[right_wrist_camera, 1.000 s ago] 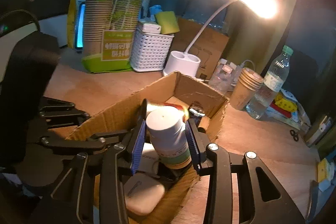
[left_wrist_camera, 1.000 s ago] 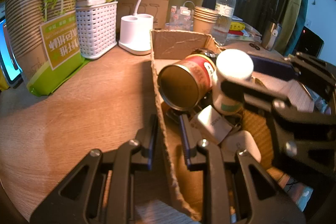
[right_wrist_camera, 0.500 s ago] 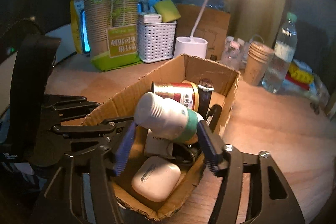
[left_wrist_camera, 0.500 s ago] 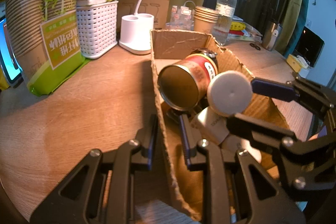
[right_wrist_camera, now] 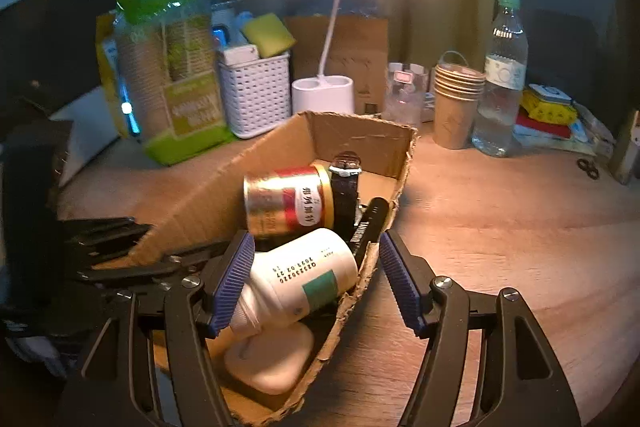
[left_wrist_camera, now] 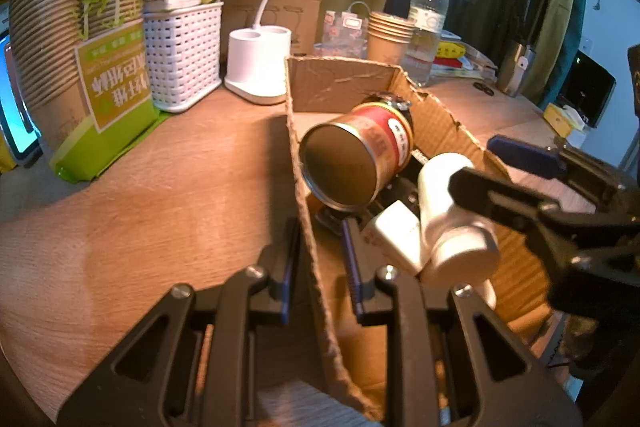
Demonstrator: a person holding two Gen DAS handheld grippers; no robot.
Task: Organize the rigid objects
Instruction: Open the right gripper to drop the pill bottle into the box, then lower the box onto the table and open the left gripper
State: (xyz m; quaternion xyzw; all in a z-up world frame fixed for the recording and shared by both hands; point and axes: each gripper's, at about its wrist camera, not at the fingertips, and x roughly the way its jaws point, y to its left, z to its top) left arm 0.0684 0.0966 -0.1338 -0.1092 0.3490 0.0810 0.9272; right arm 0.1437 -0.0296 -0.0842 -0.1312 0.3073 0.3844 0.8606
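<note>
Left gripper [left_wrist_camera: 318, 261] nearly closed, pinching left wall of open brown cardboard box [left_wrist_camera: 316, 227]. Right gripper [right_wrist_camera: 316, 281] jaws just opened wide, straddling right box wall; white plastic bottle [right_wrist_camera: 298, 281] between them, touching left pad only, lying tilted inside. Also inside: one red-and-gold tin can [right_wrist_camera: 288, 203], one white earbud case [right_wrist_camera: 268, 357]. Bare wooden tabletop [right_wrist_camera: 500, 219] to the right.

Left gripper [left_wrist_camera: 318, 263] fingers [left_wrist_camera: 289, 267] pinch the cardboard box [left_wrist_camera: 316, 251] wall.
</note>
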